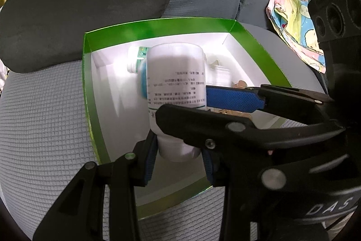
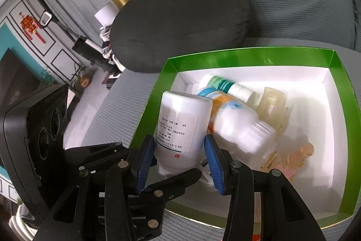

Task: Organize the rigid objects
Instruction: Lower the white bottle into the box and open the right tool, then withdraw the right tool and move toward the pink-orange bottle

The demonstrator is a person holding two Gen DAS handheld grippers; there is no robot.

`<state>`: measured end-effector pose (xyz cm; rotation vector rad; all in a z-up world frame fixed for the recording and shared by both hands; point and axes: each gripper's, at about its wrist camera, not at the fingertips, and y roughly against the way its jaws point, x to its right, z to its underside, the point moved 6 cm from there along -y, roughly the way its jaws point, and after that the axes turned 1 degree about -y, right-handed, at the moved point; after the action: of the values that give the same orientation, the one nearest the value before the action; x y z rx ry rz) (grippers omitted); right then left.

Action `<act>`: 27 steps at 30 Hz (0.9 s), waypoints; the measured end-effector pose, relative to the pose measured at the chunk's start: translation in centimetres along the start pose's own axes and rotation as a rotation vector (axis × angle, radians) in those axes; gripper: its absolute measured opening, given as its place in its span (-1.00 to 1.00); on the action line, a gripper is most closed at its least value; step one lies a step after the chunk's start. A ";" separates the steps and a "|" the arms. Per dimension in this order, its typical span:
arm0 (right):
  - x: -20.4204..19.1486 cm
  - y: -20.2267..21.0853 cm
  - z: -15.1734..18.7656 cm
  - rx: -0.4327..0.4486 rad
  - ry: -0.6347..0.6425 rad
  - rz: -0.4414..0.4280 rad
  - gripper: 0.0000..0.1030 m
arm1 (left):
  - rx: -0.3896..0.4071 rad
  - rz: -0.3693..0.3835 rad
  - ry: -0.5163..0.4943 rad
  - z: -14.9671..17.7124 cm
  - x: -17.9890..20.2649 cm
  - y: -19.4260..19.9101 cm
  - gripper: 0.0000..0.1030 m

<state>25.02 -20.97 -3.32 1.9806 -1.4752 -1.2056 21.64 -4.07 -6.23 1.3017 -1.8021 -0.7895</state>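
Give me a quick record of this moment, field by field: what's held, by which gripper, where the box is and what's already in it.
held item: white bottle, printed label, cap end toward the cameras
left gripper: shut on the bottle's cap end
right gripper: shut on the bottle's body
position: bottle over the box's near-left edge
container: green box, white inside, on grey cushion
contents: two more bottles lying down, cream hair claw, small pinkish items
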 end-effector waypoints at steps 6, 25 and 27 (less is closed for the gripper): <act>0.3 -0.5 -0.1 -0.013 0.002 0.022 -0.06 | -0.010 -0.011 -0.008 -0.3 0.0 -0.5 -0.32; 1.1 2.4 0.8 0.033 -0.052 0.025 0.13 | 0.031 -0.045 0.005 -0.7 0.1 1.6 0.54; 0.9 4.0 0.9 0.072 -0.052 0.023 0.16 | 0.045 -0.049 0.001 -0.7 0.4 2.3 0.59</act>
<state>22.03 -23.17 -1.26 1.9870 -1.5831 -1.2190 21.05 -3.84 -3.87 1.3796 -1.8022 -0.7792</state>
